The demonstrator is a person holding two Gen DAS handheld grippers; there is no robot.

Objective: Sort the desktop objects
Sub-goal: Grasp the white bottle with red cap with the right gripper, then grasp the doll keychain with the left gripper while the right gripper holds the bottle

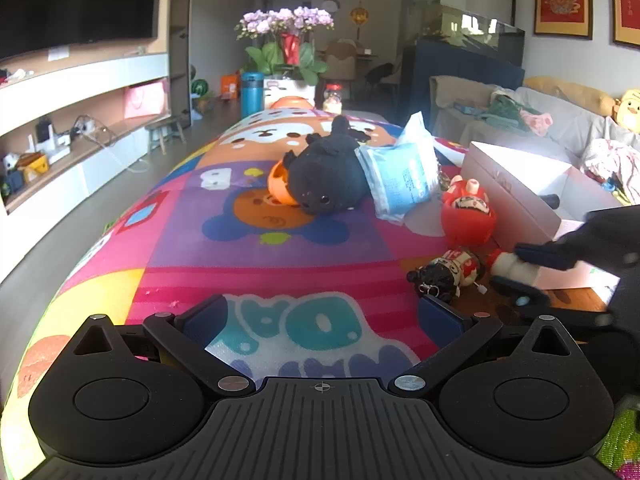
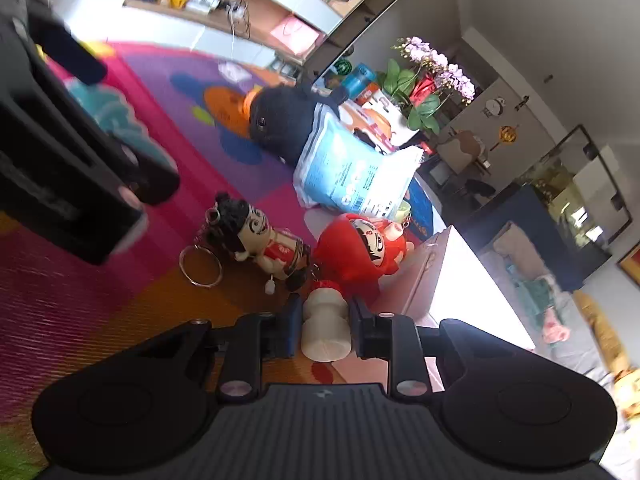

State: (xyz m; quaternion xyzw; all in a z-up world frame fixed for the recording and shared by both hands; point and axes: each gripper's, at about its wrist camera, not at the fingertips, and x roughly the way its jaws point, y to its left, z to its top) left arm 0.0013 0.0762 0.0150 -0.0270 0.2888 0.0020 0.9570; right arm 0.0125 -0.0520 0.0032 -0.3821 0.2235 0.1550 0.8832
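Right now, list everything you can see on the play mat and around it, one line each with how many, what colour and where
Play mat: one, pink, purple and orange, under everything.
Plush toy: one, black, mid mat, lying against an orange ball.
Packet: one, pale blue, leaning on the plush.
Red doll: one, red, beside the box.
Keychain figure: one, black hair and cream body, lying near the red doll, metal ring attached.
Peg figure: one, cream with red top, between the right pads.
Box: one, white, open, right edge of mat.
Orchids: one pot, purple, far end.
Left gripper: one, black, open, above the mat.
Right gripper: one, black, closed on the peg figure.
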